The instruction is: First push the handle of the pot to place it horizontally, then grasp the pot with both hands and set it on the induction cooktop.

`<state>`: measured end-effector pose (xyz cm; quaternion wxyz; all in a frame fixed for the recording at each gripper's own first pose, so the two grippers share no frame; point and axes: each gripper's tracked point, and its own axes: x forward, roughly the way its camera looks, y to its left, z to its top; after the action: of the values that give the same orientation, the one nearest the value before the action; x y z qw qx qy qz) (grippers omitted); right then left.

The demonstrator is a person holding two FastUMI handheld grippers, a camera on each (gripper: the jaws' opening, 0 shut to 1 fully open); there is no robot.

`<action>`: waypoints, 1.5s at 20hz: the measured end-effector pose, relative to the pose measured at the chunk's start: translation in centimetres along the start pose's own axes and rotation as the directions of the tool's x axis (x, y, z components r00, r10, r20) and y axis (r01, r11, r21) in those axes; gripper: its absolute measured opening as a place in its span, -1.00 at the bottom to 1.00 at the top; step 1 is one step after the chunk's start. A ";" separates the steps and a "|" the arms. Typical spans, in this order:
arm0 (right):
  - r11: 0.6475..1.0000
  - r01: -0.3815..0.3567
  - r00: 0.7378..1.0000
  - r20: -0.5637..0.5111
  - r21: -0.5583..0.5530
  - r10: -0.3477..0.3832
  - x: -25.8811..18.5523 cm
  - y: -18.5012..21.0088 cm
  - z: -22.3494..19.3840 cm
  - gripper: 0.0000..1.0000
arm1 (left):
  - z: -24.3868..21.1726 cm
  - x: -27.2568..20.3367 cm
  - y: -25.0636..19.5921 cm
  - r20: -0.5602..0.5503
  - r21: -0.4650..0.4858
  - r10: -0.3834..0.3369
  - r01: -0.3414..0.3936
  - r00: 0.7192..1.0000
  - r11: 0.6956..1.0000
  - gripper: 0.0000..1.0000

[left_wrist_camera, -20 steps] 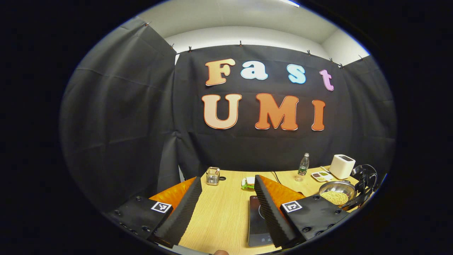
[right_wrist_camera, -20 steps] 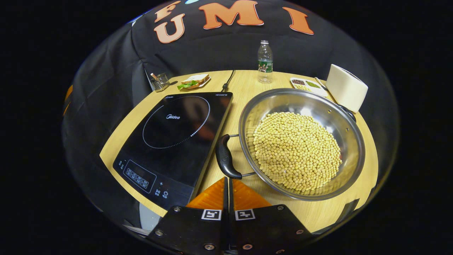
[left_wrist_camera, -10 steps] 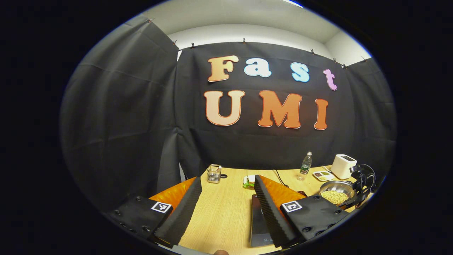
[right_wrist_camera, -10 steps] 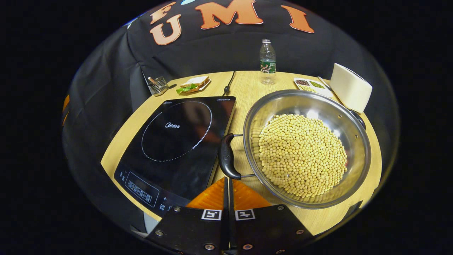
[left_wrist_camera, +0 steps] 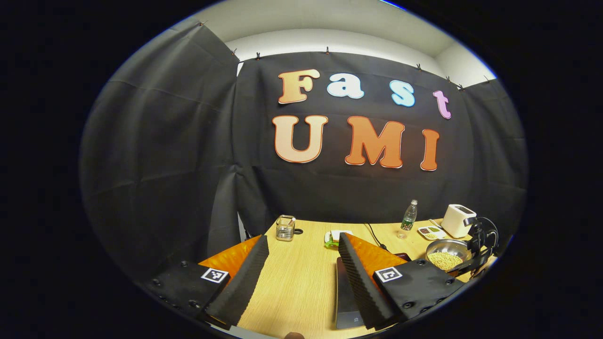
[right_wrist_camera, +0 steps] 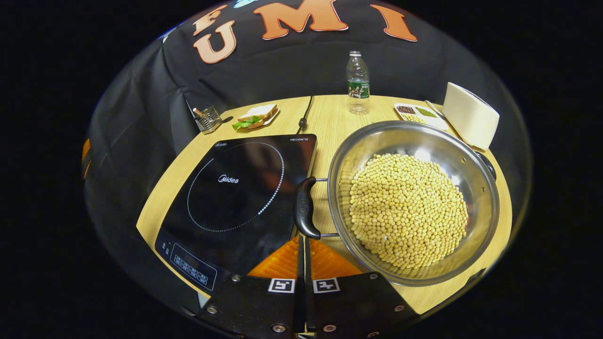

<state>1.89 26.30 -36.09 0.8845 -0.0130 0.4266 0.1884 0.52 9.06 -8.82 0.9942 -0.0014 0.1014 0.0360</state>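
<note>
The pot [right_wrist_camera: 412,200], filled with pale yellow beans [right_wrist_camera: 409,207], is seen standing on the wooden surface [right_wrist_camera: 330,120] just to the right of the induction cooktop [right_wrist_camera: 240,193]. Its near black handle [right_wrist_camera: 305,207] is turned toward the cooktop edge. In the right gripper view, the right gripper [right_wrist_camera: 304,245] is found just below this handle, with its fingers clenched together and nothing held between them. In the left gripper view, the left gripper [left_wrist_camera: 301,263] is held above the surface with its fingers released and wide apart. Farther back, a water bottle [right_wrist_camera: 358,82], a white toaster [right_wrist_camera: 471,115], a sandwich [right_wrist_camera: 254,115] and a small glass holder [right_wrist_camera: 207,118] are placed.
</note>
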 end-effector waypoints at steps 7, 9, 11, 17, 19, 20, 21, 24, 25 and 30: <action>1.000 -0.006 1.000 0.011 0.028 0.006 0.9 0.6 1.7 -1.00 | -0.5 1.0 1.0 -0.009 -0.007 0.008 -0.009 1.000 1.000 0.95; 0.999 -0.005 1.000 0.023 0.032 0.004 1.3 0.7 2.4 -1.00 | -0.7 1.2 1.2 -0.014 -0.010 0.010 -0.010 1.000 1.000 0.96; 0.999 0.001 1.000 0.023 0.034 -0.002 1.7 0.7 2.7 -1.00 | -0.9 1.8 1.4 -0.019 -0.016 0.009 -0.009 1.000 1.000 0.95; 0.999 0.012 0.999 0.044 0.043 -0.014 2.5 0.8 3.8 -1.00 | -2.0 2.5 2.2 -0.044 -0.038 0.015 -0.017 0.999 0.999 0.95; 0.999 0.009 0.999 0.048 0.043 -0.011 2.7 0.8 3.9 -1.00 | -1.9 2.5 2.4 -0.041 -0.038 0.019 -0.020 0.999 0.999 0.96; 0.999 0.005 0.999 0.050 0.045 -0.007 2.8 0.8 4.1 -1.00 | -1.9 2.4 2.2 -0.039 -0.038 0.017 -0.018 0.999 0.999 0.95; 0.999 0.002 0.999 0.052 0.047 -0.005 2.9 0.8 4.1 -1.00 | -1.9 2.3 2.0 -0.038 -0.037 0.013 -0.014 0.999 0.999 0.96; 0.999 0.000 0.998 0.060 0.034 -0.002 3.0 0.9 4.3 -1.00 | -1.7 2.0 1.2 -0.035 -0.037 0.000 -0.001 0.999 0.999 0.96; 1.000 0.002 0.998 0.069 0.021 -0.004 2.6 0.9 4.4 -1.00 | -1.5 1.9 0.7 -0.031 -0.039 -0.008 0.006 0.999 0.999 0.96; 0.998 -0.043 0.989 0.142 -0.035 0.047 -1.2 2.1 5.3 -0.87 | -1.4 2.1 -3.8 -0.032 -0.054 -0.087 0.085 0.996 0.995 0.96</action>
<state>4.45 28.88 -31.49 0.9080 -0.0041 0.3592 0.2155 2.54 5.37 -10.67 0.9926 -0.0328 0.1172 -0.0043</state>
